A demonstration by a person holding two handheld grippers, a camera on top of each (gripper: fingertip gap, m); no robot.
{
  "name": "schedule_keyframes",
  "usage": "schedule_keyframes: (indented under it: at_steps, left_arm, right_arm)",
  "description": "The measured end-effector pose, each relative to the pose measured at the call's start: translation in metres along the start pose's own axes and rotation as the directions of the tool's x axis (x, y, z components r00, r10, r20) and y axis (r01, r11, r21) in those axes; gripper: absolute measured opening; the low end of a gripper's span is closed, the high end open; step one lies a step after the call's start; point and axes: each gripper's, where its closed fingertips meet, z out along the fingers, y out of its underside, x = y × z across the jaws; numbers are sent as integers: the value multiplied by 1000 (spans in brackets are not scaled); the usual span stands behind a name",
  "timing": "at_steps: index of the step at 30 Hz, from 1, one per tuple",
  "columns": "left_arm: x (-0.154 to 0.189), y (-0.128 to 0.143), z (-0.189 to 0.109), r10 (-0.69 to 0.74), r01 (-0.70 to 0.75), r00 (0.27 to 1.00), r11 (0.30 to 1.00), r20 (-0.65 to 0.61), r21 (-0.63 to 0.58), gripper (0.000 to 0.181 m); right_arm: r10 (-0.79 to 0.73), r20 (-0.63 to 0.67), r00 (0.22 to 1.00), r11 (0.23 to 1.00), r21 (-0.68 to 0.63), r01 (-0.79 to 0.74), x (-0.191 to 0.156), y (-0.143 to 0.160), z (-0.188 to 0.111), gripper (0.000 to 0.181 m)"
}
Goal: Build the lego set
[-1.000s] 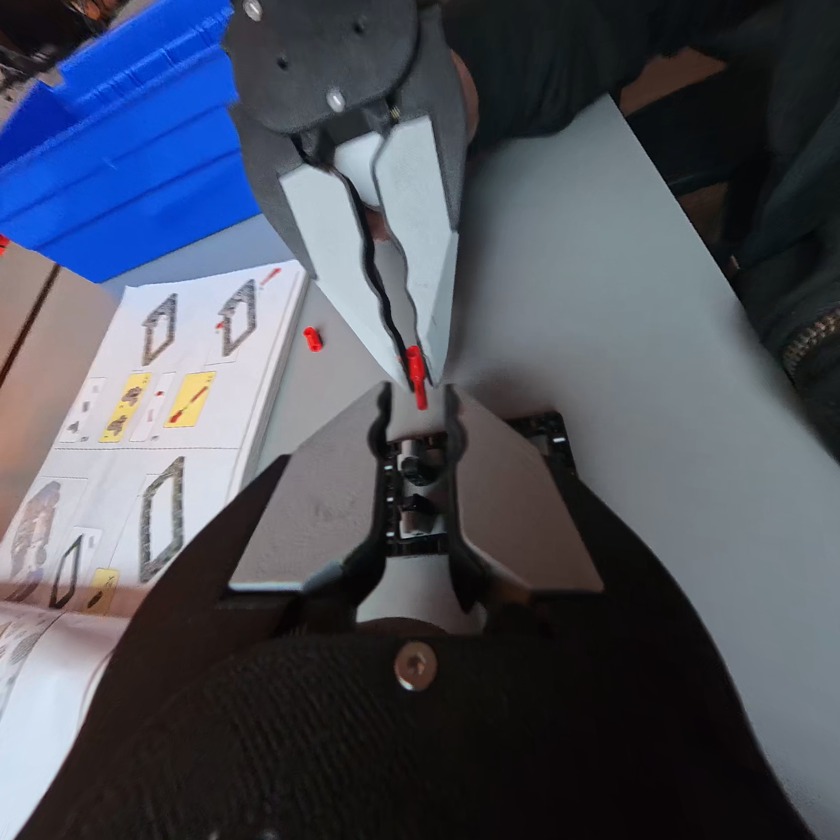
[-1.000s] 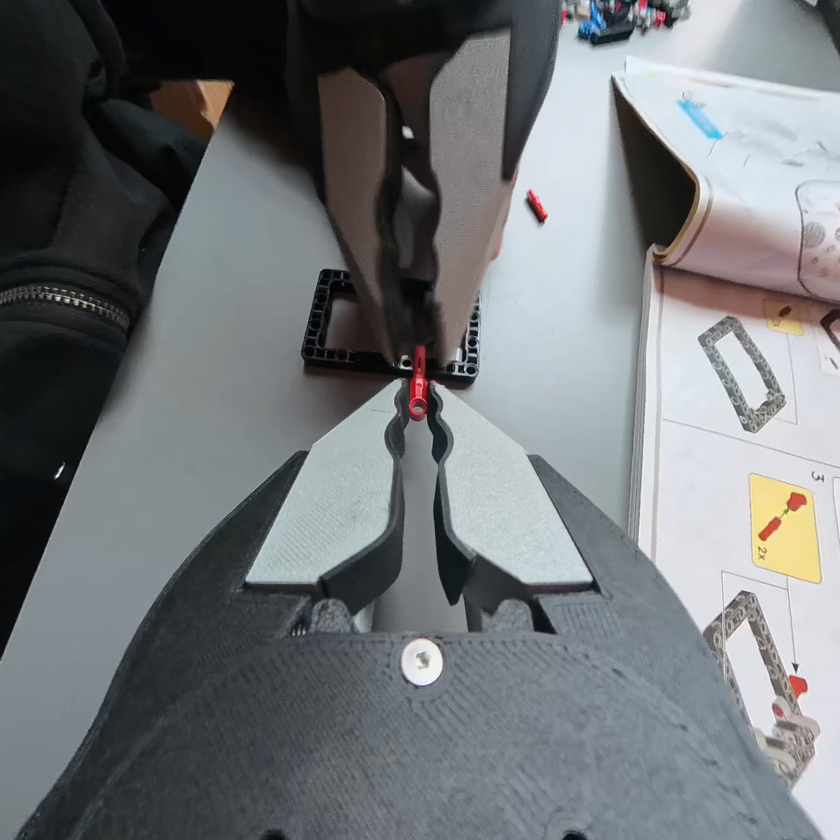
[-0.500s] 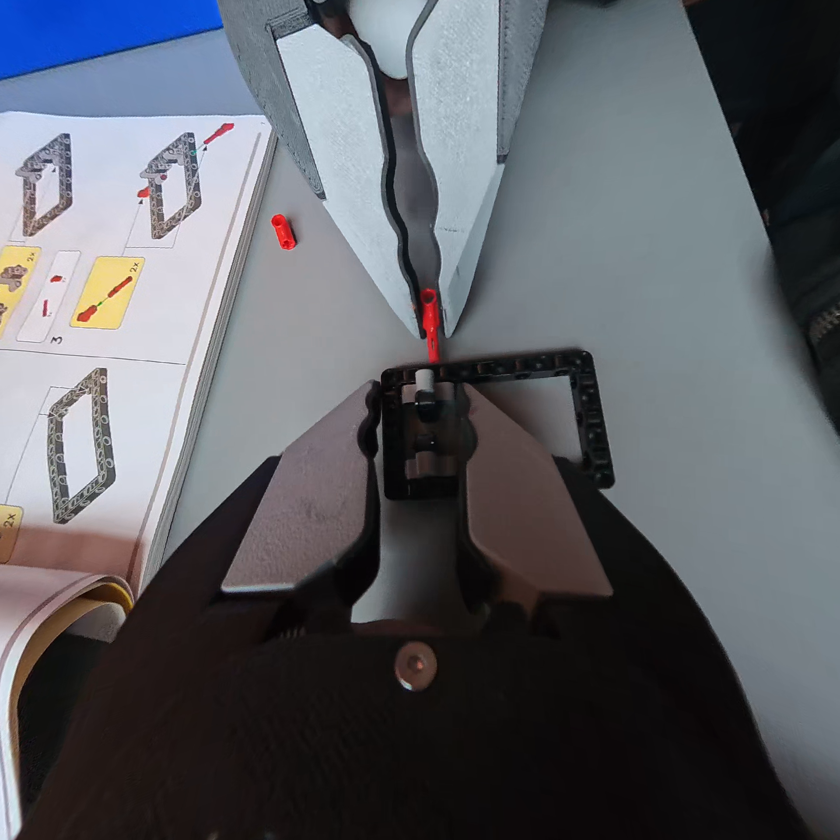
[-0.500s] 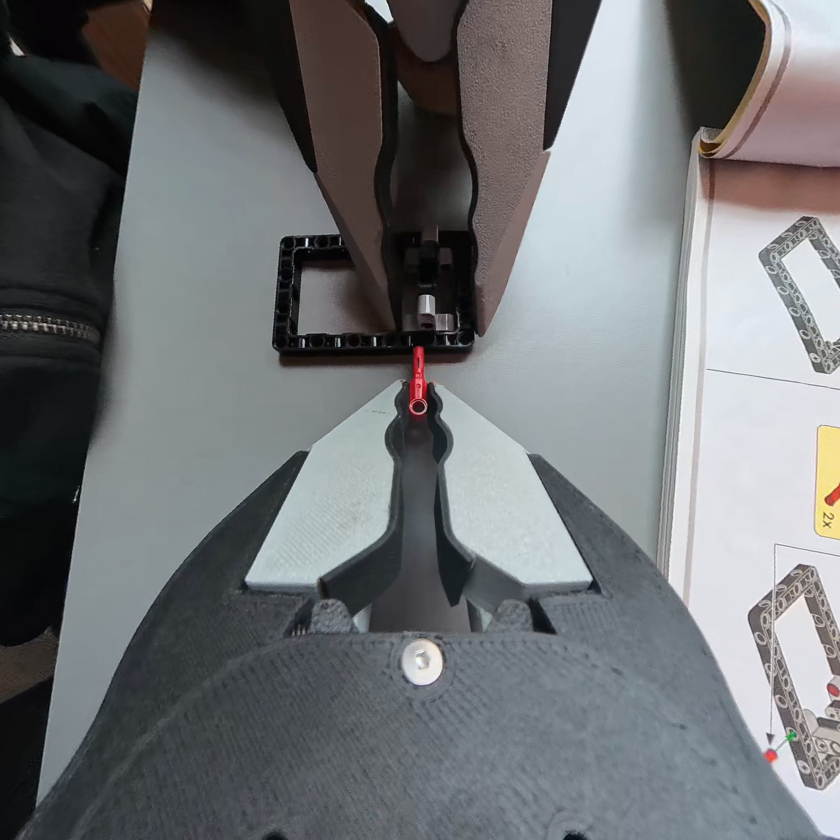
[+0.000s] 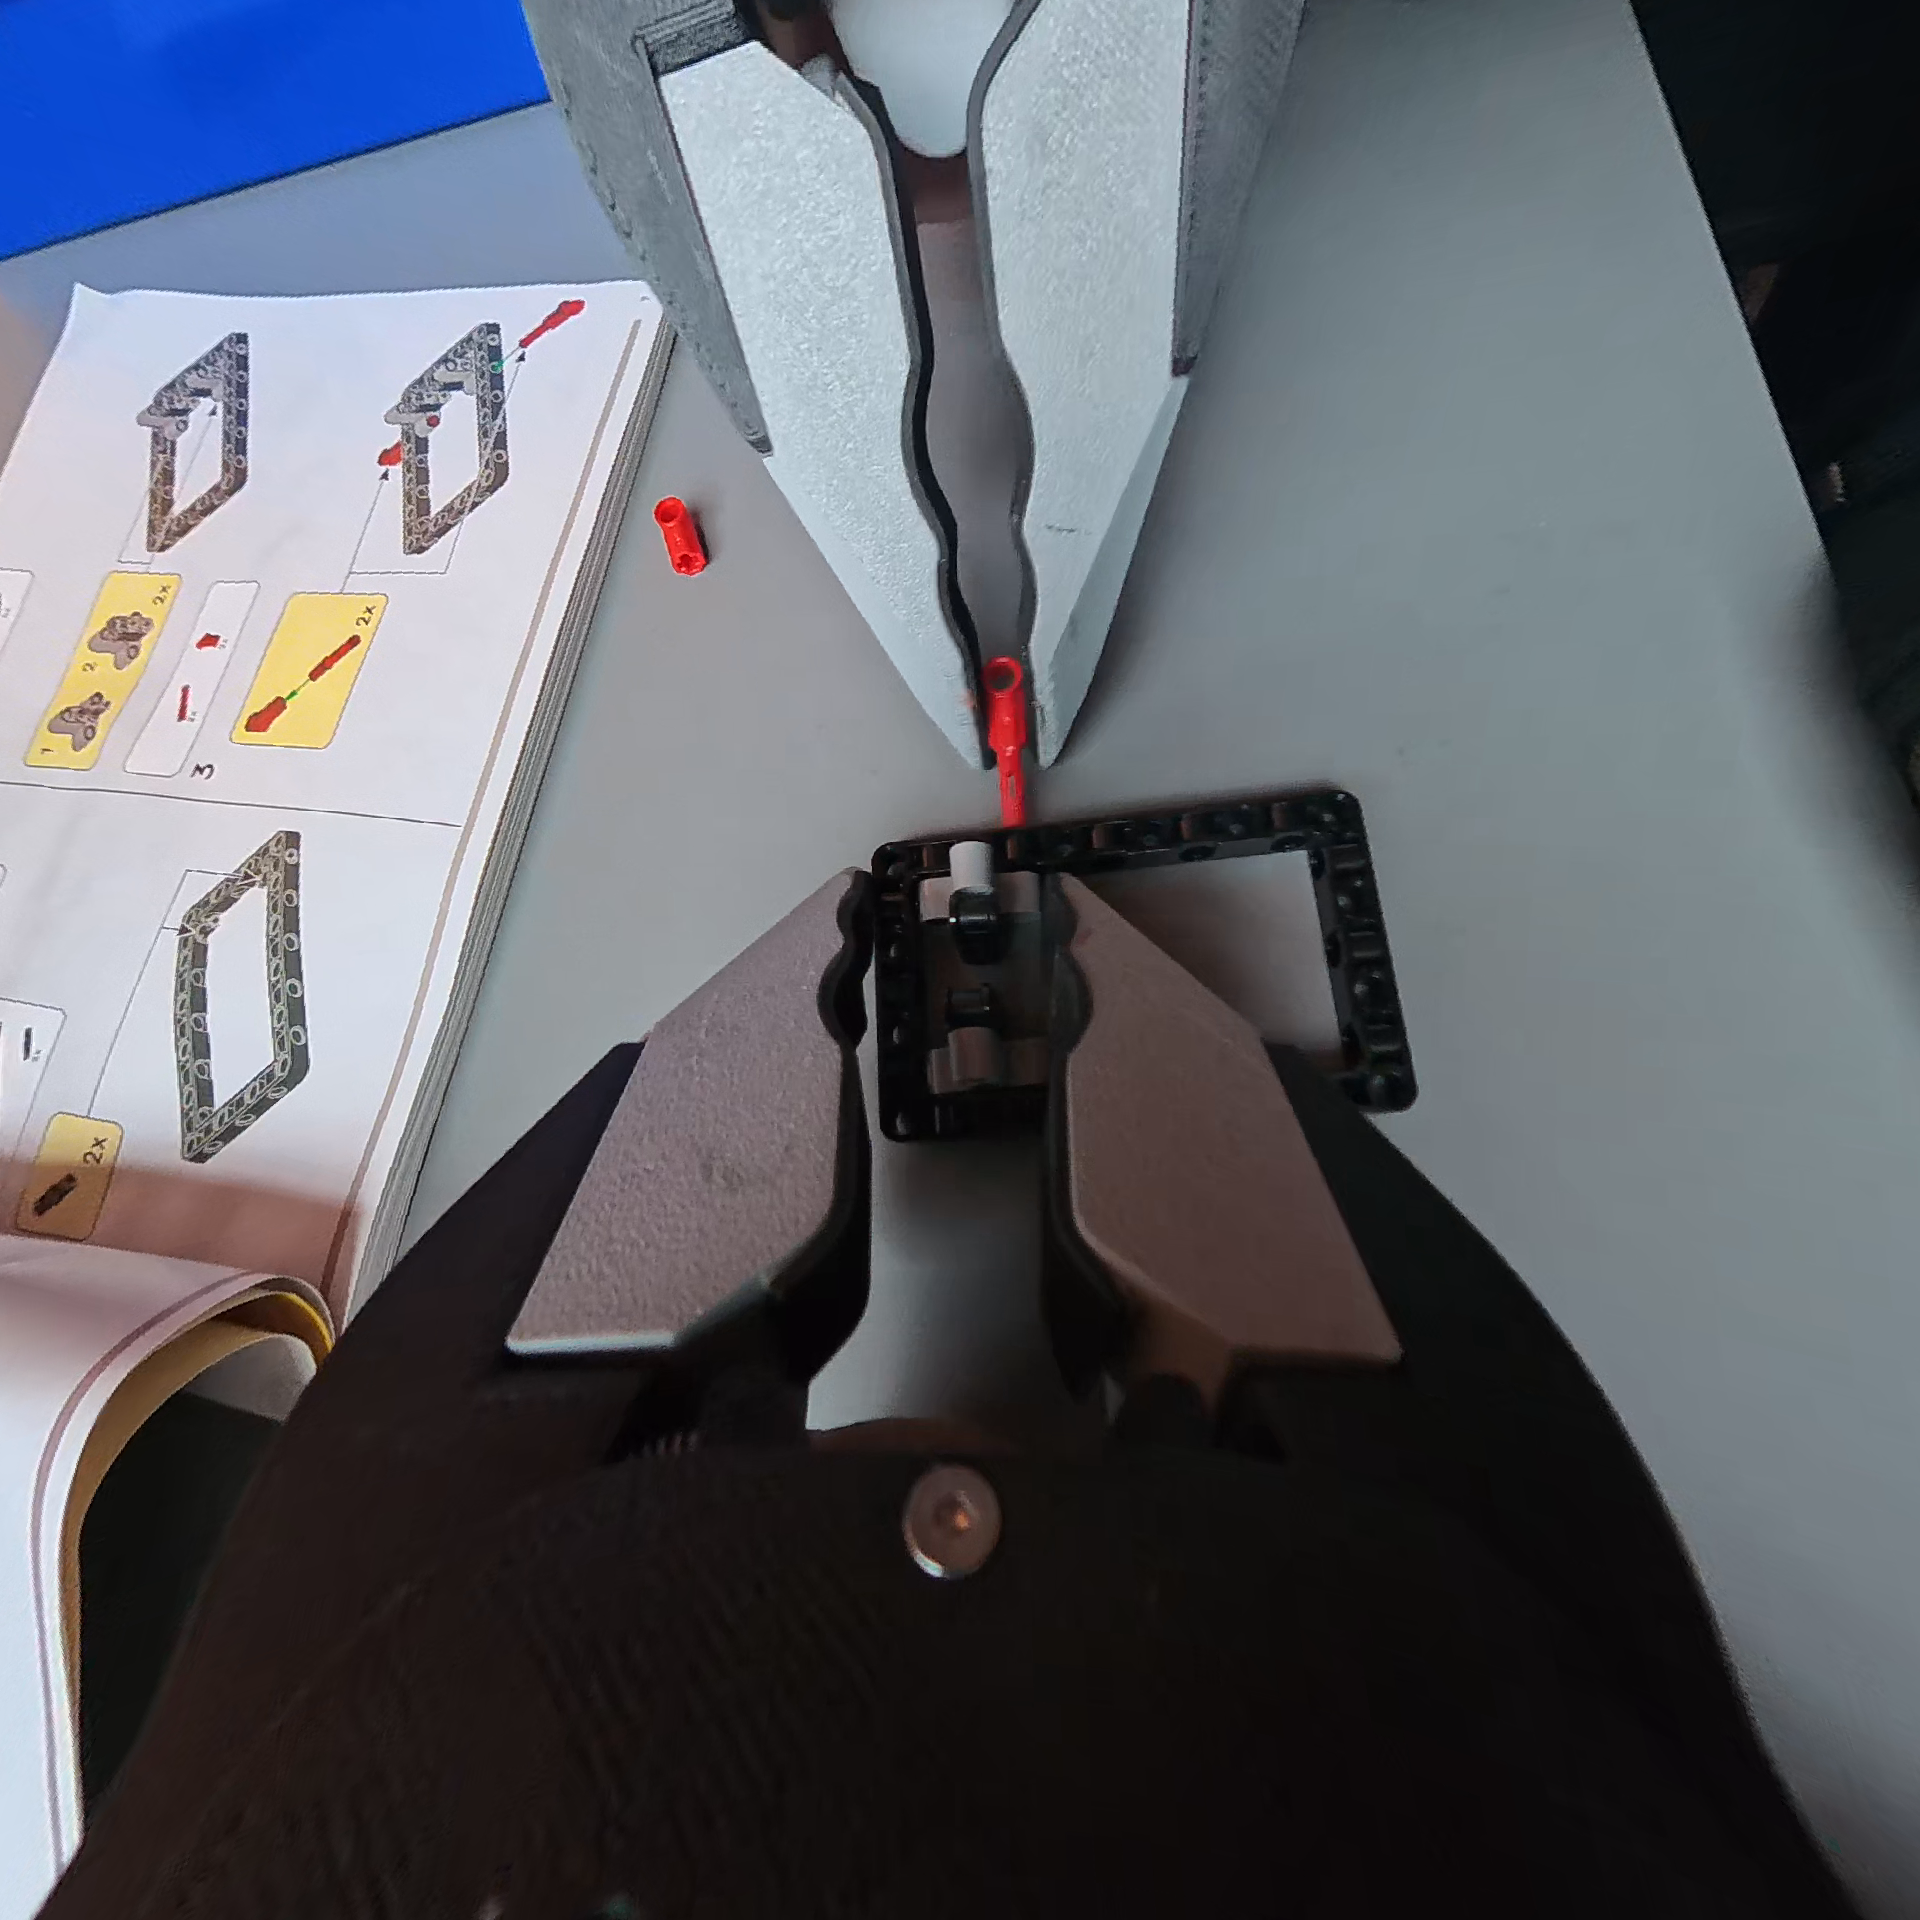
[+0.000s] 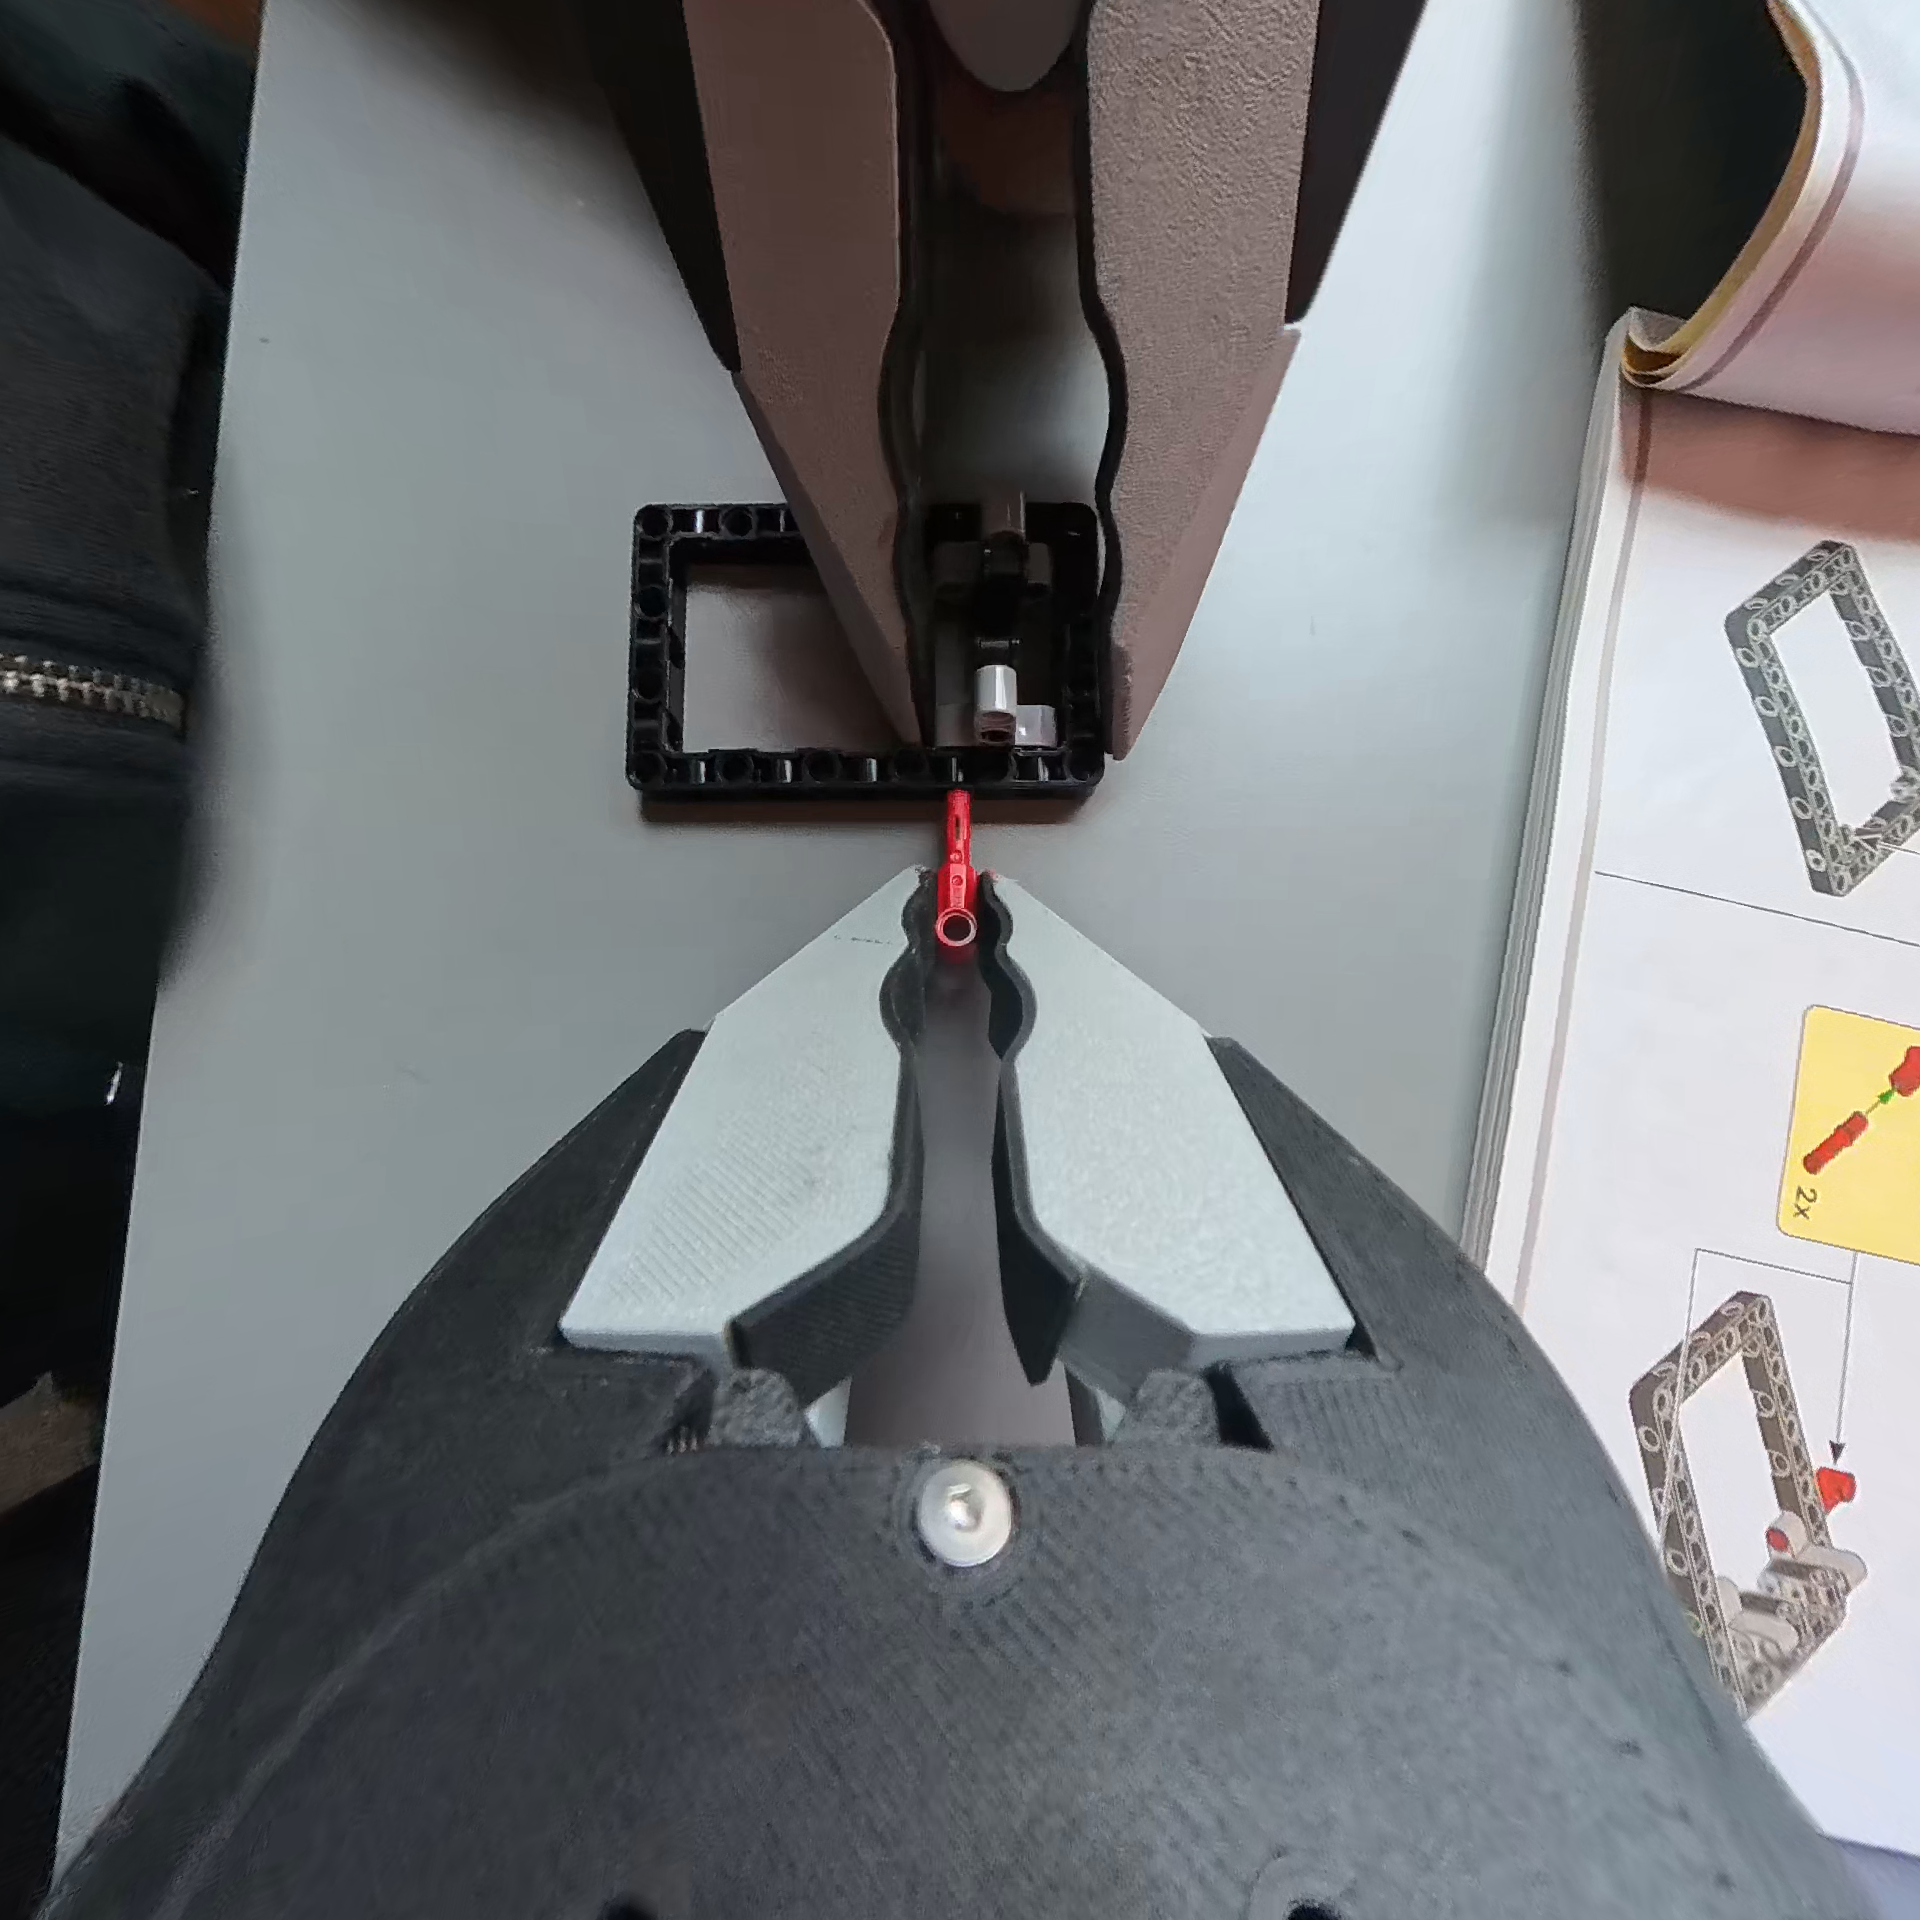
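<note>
A black rectangular frame lies flat on the grey table. Grey and black connector pieces sit inside one end. My left gripper is shut across that end, one finger outside the frame and one inside. My right gripper is shut on a thin red axle pin, which points at the frame's long side. The pin's tip is at a hole there. In the left wrist view the right gripper faces me with the pin. The left gripper shows opposite in the right wrist view.
A loose red pin lies beside the open instruction booklet, which also shows in the right wrist view. A blue bin stands behind the booklet. A person's dark zipped jacket is at the table's edge. Only a small space, under 4 cm, lies between the two pairs of fingers.
One second ago the frame was tilted. Now it lies flat on the table in my left gripper. My right gripper keeps the red pin's tip at the frame's long side.
</note>
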Motion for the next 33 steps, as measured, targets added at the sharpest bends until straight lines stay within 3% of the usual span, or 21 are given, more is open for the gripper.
schedule_keyframes:
  at_steps: [16, 19, 27, 33]
  left_arm:
    - [6, -2, -7, 36, -37, 998, 999, 47, 24, 31]
    - [8, 1, -6, 22, -22, 999, 1000, 48, 3, 31]
    - [8, 4, -6, -64, 64, 997, 998, 33, -7, 31]
    - [7, 4, -6, -67, 68, 997, 998, 30, -7, 31]
  right_arm:
    - [-53, -25, 998, 998, 43, 54, -6, -6, 4, 5]
    - [-90, -51, 995, 994, 53, 93, -8, -7, 5, 5]
    - [-2, 54, 999, 998, 61, -1, -11, -9, 6, 7]
    - [-44, 14, 999, 996, 82, 43, -9, -7, 5, 10]
